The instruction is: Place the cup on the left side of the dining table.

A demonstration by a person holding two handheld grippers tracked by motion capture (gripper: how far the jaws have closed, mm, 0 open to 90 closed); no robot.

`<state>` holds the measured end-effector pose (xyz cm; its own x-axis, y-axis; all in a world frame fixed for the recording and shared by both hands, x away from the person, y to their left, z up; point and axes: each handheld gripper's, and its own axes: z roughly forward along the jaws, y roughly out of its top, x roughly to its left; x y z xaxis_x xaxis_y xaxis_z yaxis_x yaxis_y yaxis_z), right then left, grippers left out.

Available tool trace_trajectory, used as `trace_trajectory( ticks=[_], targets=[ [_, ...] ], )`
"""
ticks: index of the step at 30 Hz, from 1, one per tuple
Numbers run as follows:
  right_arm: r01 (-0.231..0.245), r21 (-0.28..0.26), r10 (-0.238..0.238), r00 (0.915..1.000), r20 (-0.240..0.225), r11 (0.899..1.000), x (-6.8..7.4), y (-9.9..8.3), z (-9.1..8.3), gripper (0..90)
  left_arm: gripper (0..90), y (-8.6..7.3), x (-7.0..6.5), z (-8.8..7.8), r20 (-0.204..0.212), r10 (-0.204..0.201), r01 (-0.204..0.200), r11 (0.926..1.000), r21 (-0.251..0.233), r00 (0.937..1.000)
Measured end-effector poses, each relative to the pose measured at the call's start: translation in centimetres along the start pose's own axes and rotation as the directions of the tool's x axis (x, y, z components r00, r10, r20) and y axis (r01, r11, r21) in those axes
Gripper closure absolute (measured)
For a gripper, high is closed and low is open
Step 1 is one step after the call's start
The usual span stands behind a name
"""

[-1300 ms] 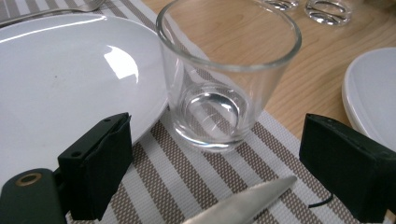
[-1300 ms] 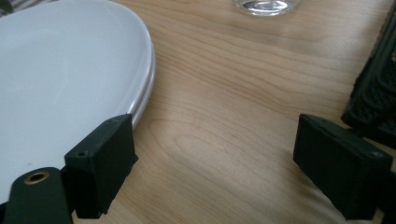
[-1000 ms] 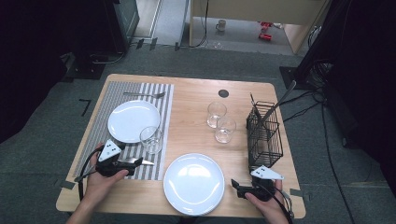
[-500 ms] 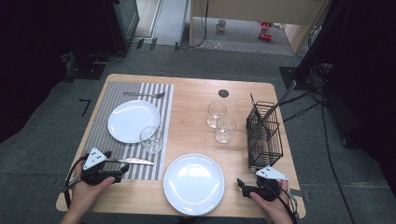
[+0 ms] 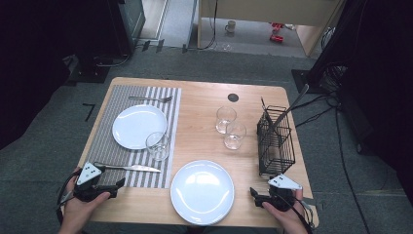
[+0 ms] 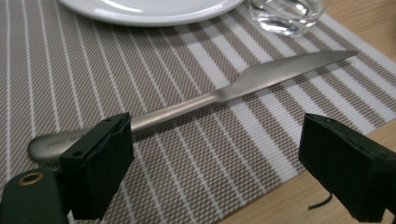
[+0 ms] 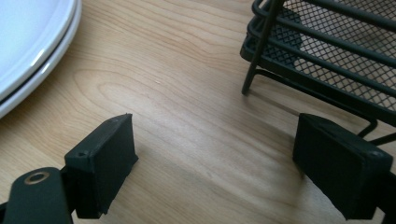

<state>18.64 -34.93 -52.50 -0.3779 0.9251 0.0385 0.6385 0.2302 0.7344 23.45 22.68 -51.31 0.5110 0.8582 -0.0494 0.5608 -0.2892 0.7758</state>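
**Both grippers open, knife set on mat**

With its jaws spread wide and empty, the left gripper [image 5: 114,184] sits low at the mat's [image 5: 104,146] near edge, just short of the knife [image 6: 210,95]. The knife lies flat on the stripes, handle toward the gripper, blade toward the glass [image 5: 158,145]; judged a place setting beside the plate [image 5: 139,126]. The right gripper [image 5: 253,193], also open and holding nothing, rests on bare table [image 5: 195,112] between the near plate [image 5: 202,191] and the wire rack [image 5: 276,141]. A fork [image 5: 151,99] lies beyond the far plate. Two more glasses [image 5: 230,126] stand mid-table. The rack's foot sits close to the right jaw.
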Motion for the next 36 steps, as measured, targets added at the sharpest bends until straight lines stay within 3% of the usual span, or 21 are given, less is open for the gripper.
trace_trajectory(
  ticks=[8,14,19,22,36],
  targets=[
    [-0.002,0.003,0.002,0.9998,0.017,1.000,-0.36,0.01,0.03,12.3,11.5,-0.68,0.67,-0.56,-0.030,-0.026,0.027,0.9995,0.016,0.9992],
    [0.001,0.004,-0.001,0.9999,0.014,1.000,-0.53,0.09,0.11,11.9,12.0,-0.74,0.19,-0.23,-0.047,0.006,-0.004,0.9991,0.042,0.9989],
    [0.000,0.005,0.000,0.9999,0.013,1.000,-0.56,0.14,0.17,11.9,12.4,-0.70,0.24,-0.08,-0.043,-0.005,0.008,0.9983,0.059,0.9991],
    [0.000,0.004,0.000,0.9999,0.014,1.000,-0.56,0.13,0.17,12.3,12.5,-0.68,-0.02,0.03,-0.061,0.018,-0.014,0.9976,0.069,0.9980],
    [-0.013,0.003,0.013,0.9995,0.030,1.000,-0.48,0.18,0.23,12.4,12.5,-0.68,0.00,0.02,-0.060,0.016,-0.012,0.9976,0.068,0.9981]
  ],
)
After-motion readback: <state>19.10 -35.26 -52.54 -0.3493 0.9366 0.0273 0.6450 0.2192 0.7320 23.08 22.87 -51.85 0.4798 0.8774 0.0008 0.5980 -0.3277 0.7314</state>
